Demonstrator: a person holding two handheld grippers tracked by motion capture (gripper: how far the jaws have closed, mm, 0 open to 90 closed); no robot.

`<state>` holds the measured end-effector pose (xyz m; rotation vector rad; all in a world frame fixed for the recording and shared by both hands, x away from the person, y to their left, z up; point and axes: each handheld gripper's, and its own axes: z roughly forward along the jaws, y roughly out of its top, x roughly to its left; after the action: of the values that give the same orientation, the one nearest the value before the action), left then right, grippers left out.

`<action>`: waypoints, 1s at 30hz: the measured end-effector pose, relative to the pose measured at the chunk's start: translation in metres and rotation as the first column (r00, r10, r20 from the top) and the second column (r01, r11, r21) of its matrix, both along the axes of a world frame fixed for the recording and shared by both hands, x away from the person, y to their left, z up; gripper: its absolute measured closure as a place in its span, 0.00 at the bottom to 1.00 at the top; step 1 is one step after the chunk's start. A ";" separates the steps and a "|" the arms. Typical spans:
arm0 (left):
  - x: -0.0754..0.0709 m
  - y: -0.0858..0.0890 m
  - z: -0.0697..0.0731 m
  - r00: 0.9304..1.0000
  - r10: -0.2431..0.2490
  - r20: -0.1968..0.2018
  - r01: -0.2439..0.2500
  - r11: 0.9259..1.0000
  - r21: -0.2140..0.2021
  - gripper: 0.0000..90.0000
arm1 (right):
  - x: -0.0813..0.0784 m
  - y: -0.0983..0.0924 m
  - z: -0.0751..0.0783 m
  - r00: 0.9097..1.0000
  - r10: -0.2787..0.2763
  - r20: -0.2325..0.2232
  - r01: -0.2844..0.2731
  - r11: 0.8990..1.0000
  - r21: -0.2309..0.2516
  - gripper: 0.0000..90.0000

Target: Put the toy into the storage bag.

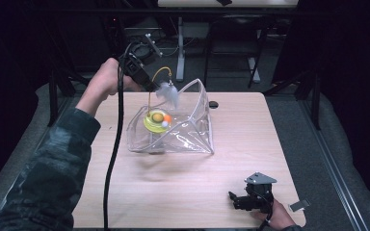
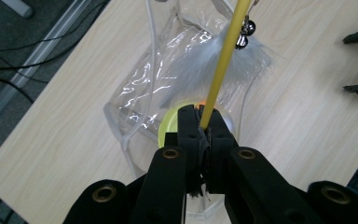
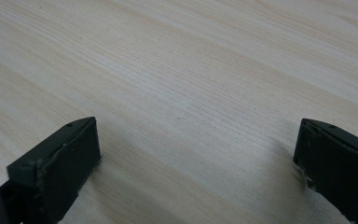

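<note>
A cat toy stands in an open clear plastic bag at the table's far middle. Its yellow round base carries an orange ball. A thin yellow rod arches up from the base, with a grey-white feather and small bells at its end. My left gripper is above the bag, shut on the rod. My right gripper rests open on the bare tabletop at the front right, nothing between its fingers.
The wooden table has a dark cable hole behind the bag. A small grey clip lies by the front right corner. Desk legs and cables stand on the floor beyond the far edge. The left gripper's black cable trails across the table's left side.
</note>
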<state>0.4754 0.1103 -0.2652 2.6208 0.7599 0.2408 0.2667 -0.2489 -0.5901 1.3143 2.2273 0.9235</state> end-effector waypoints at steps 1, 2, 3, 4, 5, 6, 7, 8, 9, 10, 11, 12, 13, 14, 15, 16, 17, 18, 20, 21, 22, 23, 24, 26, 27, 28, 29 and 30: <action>0.000 -0.001 -0.002 1.000 0.001 -0.004 -0.001 1.000 0.000 0.98 | 0.000 -0.001 0.001 1.000 -0.001 -0.004 0.001 1.000 -0.019 0.00; 0.001 -0.002 -0.004 1.000 0.000 -0.006 0.000 1.000 -0.002 0.98 | 0.000 -0.001 0.001 1.000 -0.001 -0.004 0.001 1.000 -0.019 0.00; 0.002 -0.002 -0.005 1.000 0.001 -0.006 -0.001 1.000 0.004 0.98 | 0.000 -0.001 0.001 1.000 -0.001 -0.004 0.001 1.000 -0.019 0.00; 0.002 -0.003 -0.007 1.000 0.000 -0.009 0.001 1.000 0.009 0.98 | 0.000 -0.001 0.001 1.000 -0.001 -0.004 0.001 1.000 -0.019 0.00; 0.003 -0.003 -0.008 1.000 0.000 -0.013 0.000 1.000 0.009 0.98 | 0.000 -0.001 0.001 1.000 -0.001 -0.004 0.001 1.000 -0.018 0.00; 0.004 -0.004 -0.010 1.000 0.003 -0.010 -0.003 1.000 0.010 0.98 | 0.000 -0.001 0.001 1.000 -0.001 -0.004 0.001 1.000 -0.019 0.00; 0.004 -0.004 -0.012 1.000 0.003 -0.017 -0.002 1.000 0.012 0.98 | 0.000 -0.001 0.001 1.000 -0.001 -0.004 0.001 1.000 -0.019 0.00; 0.005 -0.005 -0.014 1.000 0.004 -0.017 -0.004 1.000 0.007 0.98 | 0.000 -0.001 0.001 1.000 -0.001 -0.004 0.001 1.000 -0.019 0.00; 0.006 -0.005 -0.015 1.000 0.006 -0.014 -0.006 1.000 0.005 0.98 | 0.000 -0.001 0.001 1.000 -0.001 -0.004 0.001 1.000 -0.019 0.00; 0.006 -0.006 -0.017 1.000 0.005 -0.020 -0.005 1.000 0.008 0.98 | 0.000 -0.001 0.001 1.000 -0.001 -0.004 0.001 1.000 -0.017 0.00; 0.007 -0.006 -0.019 1.000 0.004 -0.023 -0.004 1.000 0.007 0.98 | 0.000 -0.001 0.001 1.000 -0.002 -0.003 0.002 1.000 -0.019 0.00; 0.008 -0.007 -0.021 1.000 0.006 -0.025 -0.006 1.000 0.008 0.98 | 0.000 -0.001 0.001 1.000 -0.001 -0.004 0.001 1.000 -0.019 0.00; 0.008 -0.007 -0.023 1.000 0.005 -0.026 -0.005 1.000 0.005 0.98 | 0.000 -0.001 0.001 1.000 -0.001 -0.004 0.001 1.000 -0.018 0.00; 0.009 -0.008 -0.024 1.000 0.006 -0.028 -0.006 1.000 0.006 0.98 | 0.000 -0.001 0.001 1.000 -0.001 -0.004 0.001 1.000 -0.018 0.00; 0.009 -0.008 -0.026 1.000 0.007 -0.031 -0.007 1.000 0.006 0.98 | 0.000 -0.001 0.001 1.000 -0.001 -0.004 0.001 1.000 -0.019 0.00; 0.010 -0.009 -0.028 0.999 0.006 -0.034 -0.006 1.000 0.009 0.98 | 0.000 -0.001 0.001 1.000 -0.001 -0.004 0.001 1.000 -0.019 0.00; 0.011 -0.009 -0.030 0.999 0.008 -0.033 -0.008 1.000 0.009 0.98 | 0.000 -0.001 0.001 1.000 -0.001 -0.004 0.001 1.000 -0.018 0.00; 0.011 -0.009 -0.032 0.999 0.010 -0.034 -0.010 1.000 0.004 0.98 | 0.000 -0.001 0.001 1.000 -0.001 -0.004 0.001 1.000 -0.018 0.00; 0.013 -0.010 -0.035 0.999 0.009 -0.041 -0.008 1.000 0.004 0.98 | 0.000 -0.001 0.001 1.000 -0.001 -0.004 0.001 1.000 -0.018 0.00; 0.013 -0.010 -0.037 0.999 0.008 -0.046 -0.007 1.000 0.007 0.98 | 0.000 -0.001 0.001 1.000 -0.001 -0.004 0.001 1.000 -0.019 0.00; 0.013 -0.010 -0.038 0.999 0.009 -0.046 -0.009 1.000 0.001 0.98 | 0.000 -0.001 0.001 1.000 -0.001 -0.004 0.001 1.000 -0.019 0.00; 0.014 -0.011 -0.040 0.999 0.009 -0.047 -0.009 1.000 -0.002 0.98 | 0.000 -0.001 0.001 1.000 -0.001 -0.004 0.001 1.000 -0.019 0.00; 0.015 -0.011 -0.042 0.999 0.008 -0.052 -0.008 1.000 0.004 0.98 | 0.000 -0.001 0.001 1.000 -0.001 -0.004 0.001 1.000 -0.019 0.00; 0.016 -0.013 -0.046 0.998 0.008 -0.056 -0.008 1.000 0.004 0.98 | 0.000 -0.001 0.001 1.000 -0.001 -0.004 0.001 1.000 -0.019 0.00; 0.016 -0.013 -0.048 0.998 0.009 -0.056 -0.009 1.000 0.006 0.98 | 0.000 -0.001 0.001 1.000 -0.001 -0.004 0.001 1.000 -0.019 0.00; 0.017 -0.014 -0.050 0.998 0.010 -0.060 -0.010 1.000 0.001 0.98 | 0.000 -0.001 0.001 1.000 -0.001 -0.004 0.001 1.000 -0.019 0.00; 0.017 -0.014 -0.051 0.998 0.008 -0.059 -0.008 1.000 0.001 0.98 | 0.000 -0.001 0.001 1.000 -0.001 -0.003 0.001 1.000 -0.018 0.00; 0.018 -0.015 -0.053 0.998 0.009 -0.060 -0.009 1.000 0.001 0.98 | 0.000 0.000 0.000 1.000 -0.001 -0.003 0.001 1.000 -0.001 0.00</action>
<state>0.4931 0.0953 -0.3179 2.6362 0.7924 0.1661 0.2665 -0.2489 -0.5899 1.3169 2.2288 0.9209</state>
